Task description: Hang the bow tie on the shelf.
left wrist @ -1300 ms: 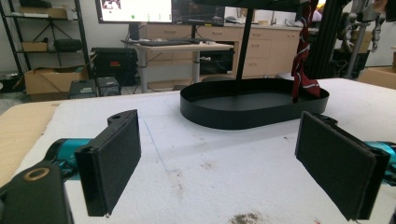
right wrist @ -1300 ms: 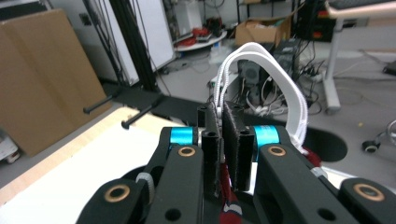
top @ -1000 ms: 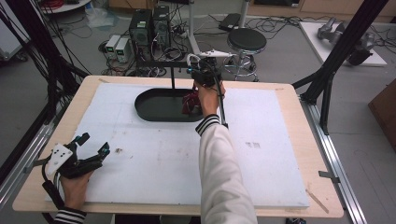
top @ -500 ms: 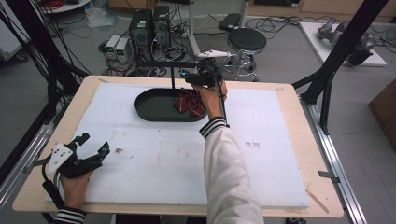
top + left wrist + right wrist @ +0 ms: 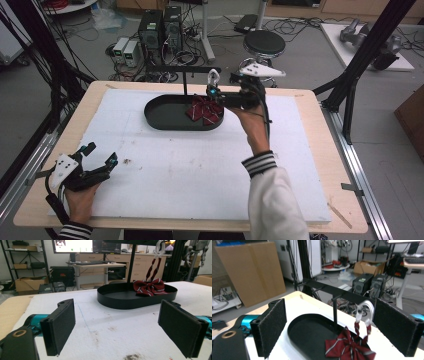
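Since the dark red striped bow tie [image 5: 204,110] lies in the black oval tray [image 5: 165,117], its white loop [image 5: 365,307] on the rack bar, I'd back the wide-open right gripper [image 5: 216,95] away slowly. Left gripper [image 5: 97,162] rests wide open too, well apart.

Grey floor [image 5: 310,55] beyond the table carries tangled black cables [image 5: 195,50], two dark computer towers [image 5: 160,30] and a round black-seated stool [image 5: 264,42]. The left gripper view shows a light wooden desk [image 5: 100,266] under a lit wide monitor [image 5: 75,245], with black metal shelving [image 5: 25,262] holding cardboard boxes. A large brown cardboard sheet [image 5: 249,270] stands against a white wall [image 5: 284,257] in the right gripper view.
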Tool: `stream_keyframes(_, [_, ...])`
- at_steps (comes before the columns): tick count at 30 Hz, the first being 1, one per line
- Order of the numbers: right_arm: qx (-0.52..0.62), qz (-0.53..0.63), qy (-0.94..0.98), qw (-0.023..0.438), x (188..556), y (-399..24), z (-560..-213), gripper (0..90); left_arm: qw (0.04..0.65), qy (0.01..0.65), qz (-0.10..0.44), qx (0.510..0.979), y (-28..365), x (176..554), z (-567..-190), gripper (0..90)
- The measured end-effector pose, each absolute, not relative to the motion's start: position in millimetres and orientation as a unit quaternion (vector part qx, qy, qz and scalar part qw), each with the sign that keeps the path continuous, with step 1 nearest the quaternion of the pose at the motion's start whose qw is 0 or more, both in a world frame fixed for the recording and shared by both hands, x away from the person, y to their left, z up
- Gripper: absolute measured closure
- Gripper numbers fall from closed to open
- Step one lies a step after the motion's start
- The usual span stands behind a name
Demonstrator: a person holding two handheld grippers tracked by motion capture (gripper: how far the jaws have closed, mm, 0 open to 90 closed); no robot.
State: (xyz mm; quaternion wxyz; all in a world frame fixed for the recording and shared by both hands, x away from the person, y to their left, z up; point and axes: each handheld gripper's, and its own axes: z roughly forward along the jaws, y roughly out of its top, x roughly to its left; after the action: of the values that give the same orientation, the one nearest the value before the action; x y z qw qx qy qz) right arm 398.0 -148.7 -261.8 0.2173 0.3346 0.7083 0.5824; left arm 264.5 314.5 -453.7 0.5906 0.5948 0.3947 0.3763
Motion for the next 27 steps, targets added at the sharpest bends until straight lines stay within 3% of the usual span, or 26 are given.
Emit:
stream_keyframes(6, [0.322, 0.59, 0.697, 0.252, 336, -194, -285, 11.1, 0.591, 0.394, 0.376, 0.594, 315, 264, -454, 14.7])
stream_keyframes(12, [0.344, 0.588, 0.667, 0.302, 283, -248, -337, 11.1, 0.59, 0.395, 0.377, 0.595, 314, 265, -454, 14.7])
stream_keyframes(16, [0.36, 0.599, 0.635, 0.33, 263, -268, -370, 11.1, 0.59, 0.395, 0.377, 0.595, 314, 265, -454, 14.7])
stream_keyframes(19, [0.356, 0.587, 0.619, 0.38, 251, -276, -400, 11.1, 0.59, 0.392, 0.379, 0.595, 314, 264, -454, 14.7])
stream_keyframes(27, [0.381, 0.598, 0.589, 0.389, 256, -285, -441, 11.1, 0.593, 0.389, 0.382, 0.593, 314, 263, -454, 14.7])
